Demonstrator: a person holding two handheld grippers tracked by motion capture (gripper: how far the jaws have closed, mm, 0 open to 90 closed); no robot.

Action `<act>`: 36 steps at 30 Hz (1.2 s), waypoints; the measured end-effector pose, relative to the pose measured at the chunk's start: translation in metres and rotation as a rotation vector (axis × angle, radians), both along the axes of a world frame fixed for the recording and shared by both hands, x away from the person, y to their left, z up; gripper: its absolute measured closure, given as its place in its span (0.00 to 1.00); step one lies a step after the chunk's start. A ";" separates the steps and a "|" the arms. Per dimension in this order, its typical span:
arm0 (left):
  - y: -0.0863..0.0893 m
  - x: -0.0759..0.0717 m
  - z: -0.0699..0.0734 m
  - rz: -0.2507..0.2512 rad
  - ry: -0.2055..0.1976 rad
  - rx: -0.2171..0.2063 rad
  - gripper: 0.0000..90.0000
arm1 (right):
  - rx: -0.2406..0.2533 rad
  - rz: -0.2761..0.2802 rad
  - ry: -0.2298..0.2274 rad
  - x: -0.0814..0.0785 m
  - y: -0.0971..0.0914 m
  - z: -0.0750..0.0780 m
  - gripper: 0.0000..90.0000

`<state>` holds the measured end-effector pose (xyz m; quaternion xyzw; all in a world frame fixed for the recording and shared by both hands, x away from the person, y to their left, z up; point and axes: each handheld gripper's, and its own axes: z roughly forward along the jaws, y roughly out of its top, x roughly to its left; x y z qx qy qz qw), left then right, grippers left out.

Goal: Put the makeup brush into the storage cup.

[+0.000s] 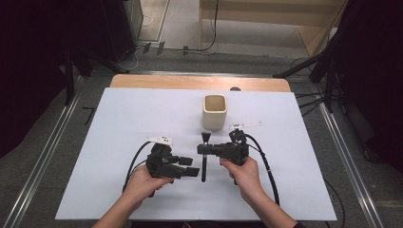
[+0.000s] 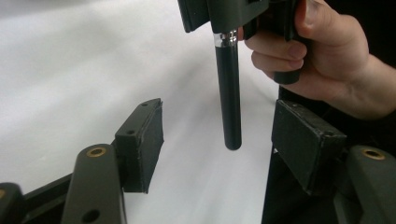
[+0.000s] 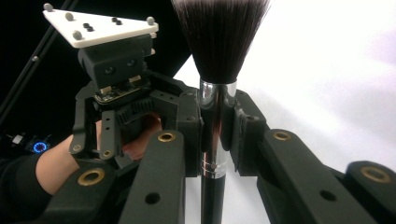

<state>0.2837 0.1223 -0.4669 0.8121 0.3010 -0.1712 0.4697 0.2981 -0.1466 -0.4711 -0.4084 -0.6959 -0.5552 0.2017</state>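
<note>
On the white table, the left gripper is standing released, its jaws wide of the makeup brush handle between them. The right gripper is clenching the brush at its silver ferrule, bristles pointing toward the cream cup, long axis running away from the person. No writing is readable.

One makeup brush, one cream cup, two hand-held grippers, left and right, one white table

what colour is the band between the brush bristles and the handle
Shiny silver metal; the brush ferrule shows best in the right gripper view.
</note>
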 end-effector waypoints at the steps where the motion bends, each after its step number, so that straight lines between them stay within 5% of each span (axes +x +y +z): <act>1: 0.001 -0.001 0.001 -0.004 -0.029 0.022 0.36 | -0.005 -0.001 -0.003 0.000 -0.001 0.000 0.87; 17: 0.015 -0.009 0.005 -0.043 -0.203 0.157 0.31 | -0.036 -0.017 -0.011 0.001 -0.005 0.001 0.87; 25: 0.027 -0.011 0.005 -0.051 -0.335 0.228 0.30 | -0.049 -0.020 -0.016 0.001 -0.006 0.001 0.87; 36: 0.039 -0.013 0.003 -0.031 -0.351 0.235 0.30 | -0.057 -0.029 -0.025 0.002 -0.008 0.002 0.87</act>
